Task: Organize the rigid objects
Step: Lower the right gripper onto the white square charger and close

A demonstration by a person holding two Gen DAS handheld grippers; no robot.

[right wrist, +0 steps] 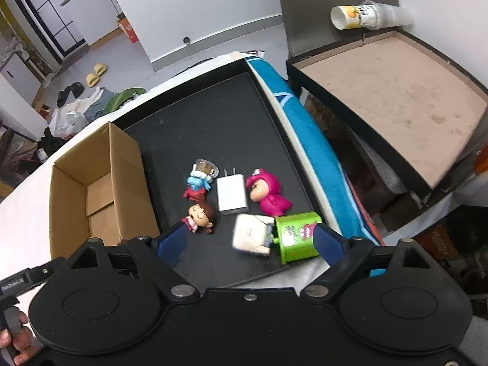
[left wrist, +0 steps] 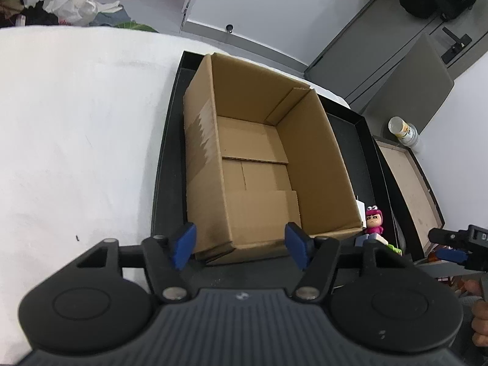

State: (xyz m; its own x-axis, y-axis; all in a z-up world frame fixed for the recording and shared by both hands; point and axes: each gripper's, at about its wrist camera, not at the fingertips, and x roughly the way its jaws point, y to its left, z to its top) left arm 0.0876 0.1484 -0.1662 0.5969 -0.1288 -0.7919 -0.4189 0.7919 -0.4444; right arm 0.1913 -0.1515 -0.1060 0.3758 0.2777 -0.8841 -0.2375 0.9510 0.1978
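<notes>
Pink figure [left wrist: 374, 221]: in the left wrist view, lower body hidden behind the cardboard box [left wrist: 259, 164] corner.
White block [right wrist: 250, 234]: blurred in the right wrist view; markings unreadable.
Green box [right wrist: 297, 238]: print too small to read.
Left gripper [right wrist: 18, 283]: cut off by the frame edge.
Hand [left wrist: 480, 323]: only partly in frame.
Cup [right wrist: 366, 16]: label illegible.

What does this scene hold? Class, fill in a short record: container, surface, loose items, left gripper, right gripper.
container: cardboard box, open, nothing inside
surface: black tray, box and items on it
loose items: white charger, pink figure, brown-haired doll, blue figure, green toy, white block
left gripper: open, at the box's near wall
right gripper: open above the white block
</notes>
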